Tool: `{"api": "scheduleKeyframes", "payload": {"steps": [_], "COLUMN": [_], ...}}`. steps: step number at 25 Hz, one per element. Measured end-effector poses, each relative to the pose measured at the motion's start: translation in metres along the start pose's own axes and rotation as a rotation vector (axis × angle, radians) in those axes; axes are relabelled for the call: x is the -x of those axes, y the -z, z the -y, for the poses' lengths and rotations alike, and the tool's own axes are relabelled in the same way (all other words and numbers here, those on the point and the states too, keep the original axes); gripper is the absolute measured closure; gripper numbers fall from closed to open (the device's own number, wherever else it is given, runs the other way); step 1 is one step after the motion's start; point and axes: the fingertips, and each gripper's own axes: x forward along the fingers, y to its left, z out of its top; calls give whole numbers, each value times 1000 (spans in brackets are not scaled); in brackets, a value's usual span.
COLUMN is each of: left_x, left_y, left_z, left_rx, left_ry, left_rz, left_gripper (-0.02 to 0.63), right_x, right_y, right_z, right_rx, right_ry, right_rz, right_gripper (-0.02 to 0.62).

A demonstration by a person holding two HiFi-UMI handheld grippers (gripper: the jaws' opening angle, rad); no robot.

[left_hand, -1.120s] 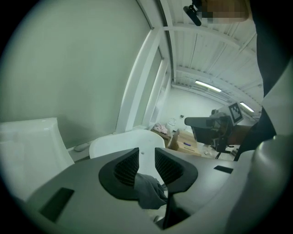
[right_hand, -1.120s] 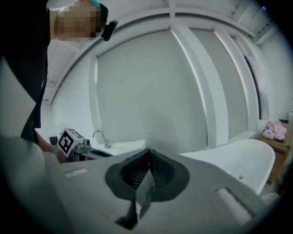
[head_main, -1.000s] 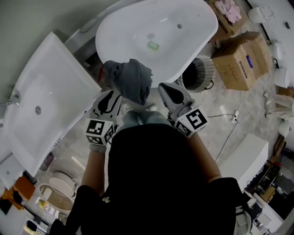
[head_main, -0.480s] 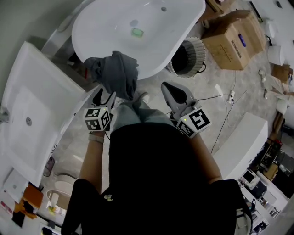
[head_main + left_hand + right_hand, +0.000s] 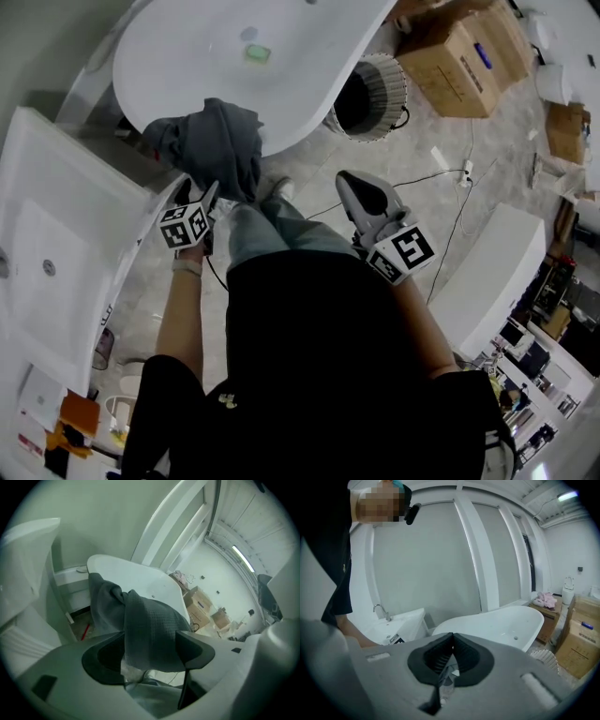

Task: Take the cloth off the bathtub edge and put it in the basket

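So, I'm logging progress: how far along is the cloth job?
Nothing done yet: the grey waffle cloth drapes the edge of the white bathtub. In hand: the left claw, jaws just opening, straddles its hanging end ungripped. Left: grip, lift, drop in the white slatted basket.

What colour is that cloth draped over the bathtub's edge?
The cloth is dark grey with a fine waffle texture, clearest in the left gripper view.

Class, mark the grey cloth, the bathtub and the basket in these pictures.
grey cloth (image 5: 214, 141): head view, middle of the draped fabric.
bathtub (image 5: 178, 61): head view, bare white inside.
basket (image 5: 392, 91): head view, ribbed side wall.
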Motion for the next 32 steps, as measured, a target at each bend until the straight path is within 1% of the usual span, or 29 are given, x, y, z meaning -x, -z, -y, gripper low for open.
{"api": "scheduleKeyframes", "payload": {"steps": [4, 7, 9, 10, 11, 14, 16, 20, 23, 28, 32], "left_x": [-20, -32, -36, -37, -37, -35, -33, -24, -12, 14, 39], "left_y": [7, 9, 9, 9, 9, 9, 9, 4, -4, -26, -45], "left_z": [3, 8, 8, 7, 5, 5, 6, 11, 18, 35, 57], "left_rx": [14, -4, -26, -36, -44, -65, -83, -120, -130, -132, -160], "left_ry": [41, 53, 42, 33, 24, -9, -24, -36, -39, -50, -61], "left_rz": [-24, -40, -55, -61, -64, -61, -53, -26, -1, 56, 108], "left_gripper": [267, 270, 293, 318, 369, 485, 543, 558, 561, 561, 561], "right_x": [4, 8, 10, 11, 12, 16, 19, 23, 26, 36, 46], "right_y": [6, 8, 8, 8, 8, 9, 9, 7, 3, -4, -11], "right_z": [9, 13, 16, 18, 20, 24, 27, 30, 30, 35, 39], "right_rx": [3, 4, 4, 5, 5, 5, 4, 0, -3, -10, -31], "right_ry": [17, 25, 26, 27, 29, 31, 31, 29, 24, 15, 6], "right_rz": [-10, -14, -12, -11, -10, -9, -8, 2, 16, 48, 83], "right_gripper": [599, 600, 598, 600, 599, 600, 600, 599, 600, 598, 600]}}
